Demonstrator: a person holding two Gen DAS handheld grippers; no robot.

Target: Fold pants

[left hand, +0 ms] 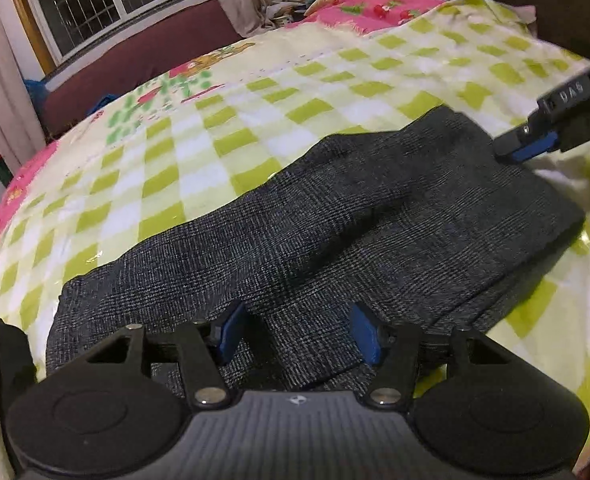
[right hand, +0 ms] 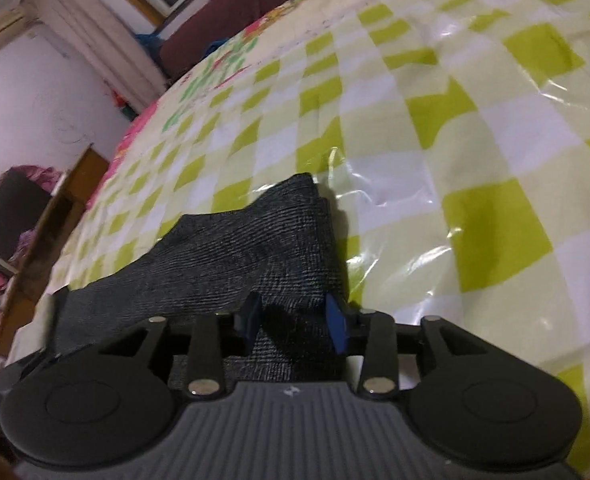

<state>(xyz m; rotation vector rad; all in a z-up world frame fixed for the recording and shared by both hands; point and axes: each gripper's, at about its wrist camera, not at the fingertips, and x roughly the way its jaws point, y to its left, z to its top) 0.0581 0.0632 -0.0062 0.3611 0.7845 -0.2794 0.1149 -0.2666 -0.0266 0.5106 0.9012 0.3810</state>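
Bed under checked cover (left hand: pixel 255 128): both hand-held grippers open over folded pants (left hand: pixel 335 232).
My left hand-held gripper (left hand: pixel 295 334) and right hand-held gripper (right hand: pixel 295 320) grip nothing; a shallow pinch could drag layers apart.

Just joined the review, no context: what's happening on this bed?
A person is folding dark grey pants on a bed with a green checked cover. The pants lie in a folded band. The left hand-held gripper sits open over one end, and the right hand-held gripper is open over the other. Neither pinches the fabric.
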